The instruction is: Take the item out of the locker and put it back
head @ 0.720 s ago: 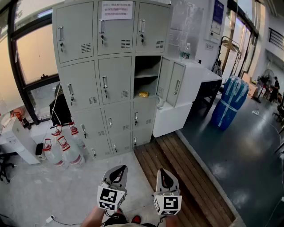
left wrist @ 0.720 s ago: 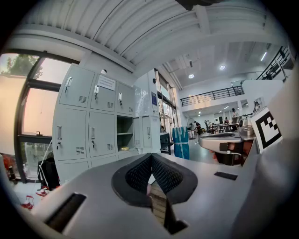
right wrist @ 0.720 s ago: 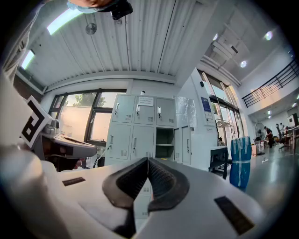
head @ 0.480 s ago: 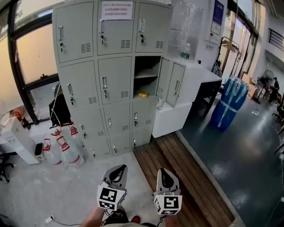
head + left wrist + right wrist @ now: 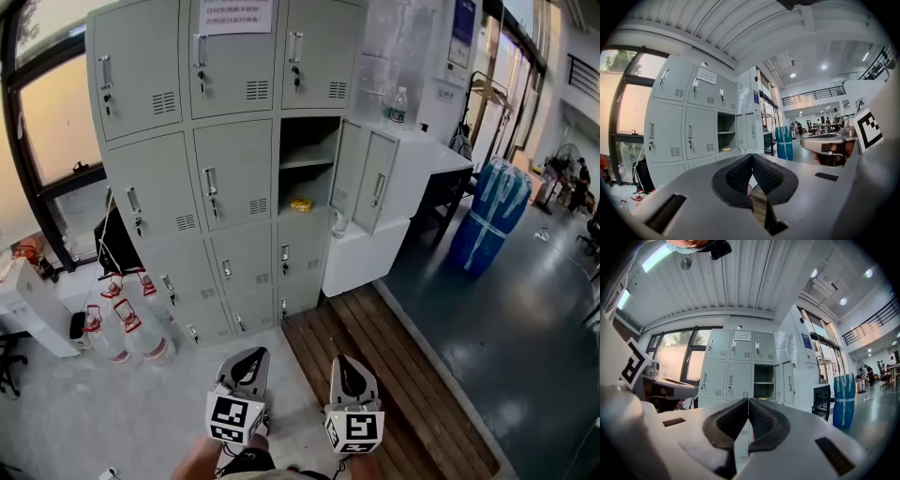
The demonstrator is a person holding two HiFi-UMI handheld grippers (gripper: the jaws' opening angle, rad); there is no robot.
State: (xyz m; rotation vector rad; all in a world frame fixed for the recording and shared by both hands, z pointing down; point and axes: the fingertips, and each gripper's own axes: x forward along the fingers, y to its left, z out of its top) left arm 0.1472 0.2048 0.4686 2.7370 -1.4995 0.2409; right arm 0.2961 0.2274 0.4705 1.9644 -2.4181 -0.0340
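I'm looking into a tall hall with a dark glossy floor. A bank of grey lockers [image 5: 225,159] stands against the window wall, with a strip of wooden planks [image 5: 375,375] in front of it. One compartment [image 5: 307,141], in the right column and second row from the top, is open. Its door [image 5: 361,178] is swung out to the right, towards a white cabinet [image 5: 412,159] that carries a water bottle [image 5: 397,106].

The item [image 5: 301,203], small and yellow, lies on the floor of that compartment under its inner shelf. It sits close to the front edge and about midway between the side walls. It is well apart from both tools.

My left hand-held gripper [image 5: 253,354] and right hand-held gripper [image 5: 341,360] hang low in the head view over the pale floor and the planks, pointing at the lockers. In its own view the left hand-held gripper [image 5: 751,157] has its ribbed pads meeting at the tips with nothing between them. The right hand-held gripper [image 5: 748,400] is closed the same way and is also empty.

Compared with half a second ago, the lockers fill more of the head view and have slid left. The paper notice [image 5: 234,14] on the top row is now cut by the upper edge. The spray bottles [image 5: 122,323] at the lockers' foot sit further left. Both hand-held grippers keep the same spot in the picture, and the item has not left its shelf.
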